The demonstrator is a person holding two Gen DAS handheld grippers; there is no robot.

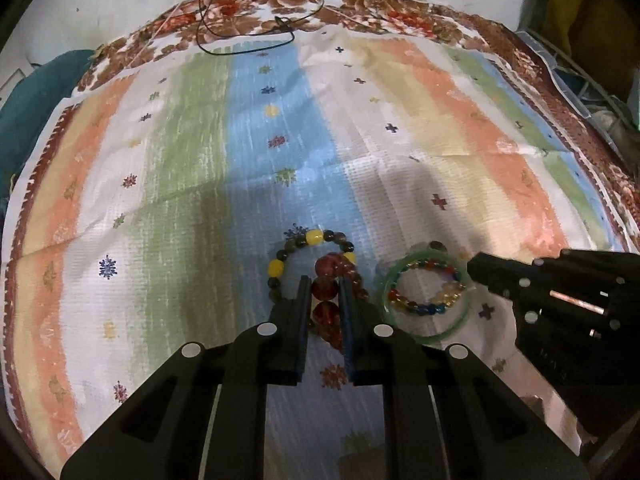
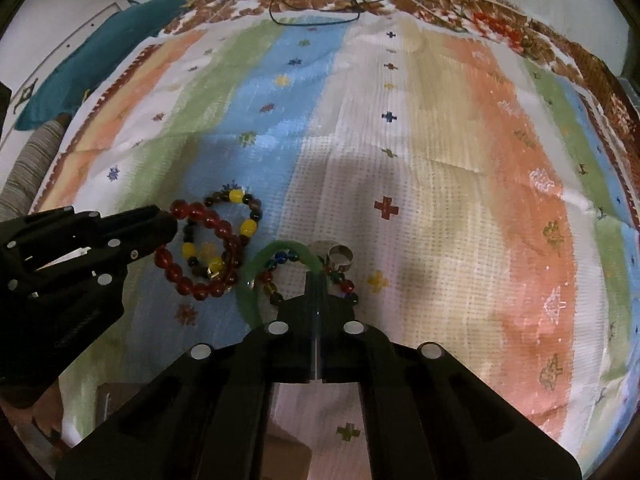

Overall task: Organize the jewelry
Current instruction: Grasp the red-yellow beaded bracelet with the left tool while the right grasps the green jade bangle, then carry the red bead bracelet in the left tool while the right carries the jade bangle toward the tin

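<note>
Left wrist view is mostly one big striped cloth with little flower and cross prints and a brown floral border, spread flat. A thin black cord loops at its far edge.

Next biggest: the left gripper, fingers clamped on the red bead bracelet, a couple of fat red beads squeezed between the pads. In the right wrist view that bracelet is pinched at its left side.

The right gripper has its fingers pressed tight together on the green bangle, gripping its far rim.

The yellow and dark bead bracelet lies on the blue stripe, overlapping the red one. A multicoloured bead bracelet sits inside the bangle.

Smallest: a silver ring just beyond the bangle, touching or nearly so.
</note>
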